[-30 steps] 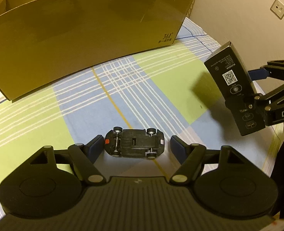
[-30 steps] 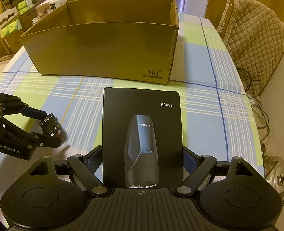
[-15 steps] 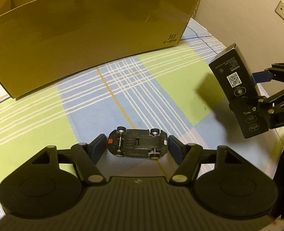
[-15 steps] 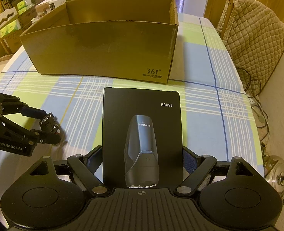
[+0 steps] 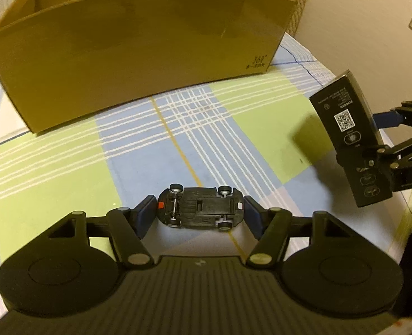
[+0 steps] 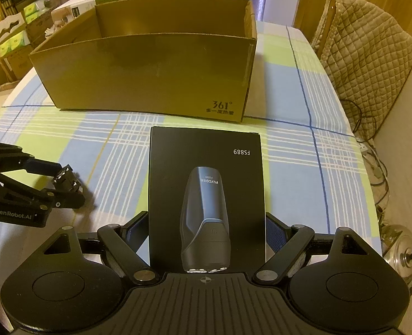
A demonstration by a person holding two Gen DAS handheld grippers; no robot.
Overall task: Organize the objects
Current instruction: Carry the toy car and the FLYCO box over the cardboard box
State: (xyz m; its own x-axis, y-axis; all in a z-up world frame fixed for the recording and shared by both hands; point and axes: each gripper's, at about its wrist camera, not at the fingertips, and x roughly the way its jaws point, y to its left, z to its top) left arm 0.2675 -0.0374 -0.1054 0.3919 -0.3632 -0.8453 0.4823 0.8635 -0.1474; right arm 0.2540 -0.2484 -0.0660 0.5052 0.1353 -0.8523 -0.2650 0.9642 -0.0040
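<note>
Jaws of left gripper (image 5: 200, 213) clamp toy car (image 5: 201, 210) crosswise.

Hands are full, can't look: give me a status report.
Left gripper shut on toy car, underside up. Right gripper shut on black shaver box. Cardboard box open ahead, path clear.

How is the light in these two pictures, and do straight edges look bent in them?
Left wrist view: warm, dim light; the black box casts a dark shadow on the tablecloth, and the cardboard box bows strongly. Right wrist view: same yellowish light, with milder bending of the cardboard box's top edge.
</note>
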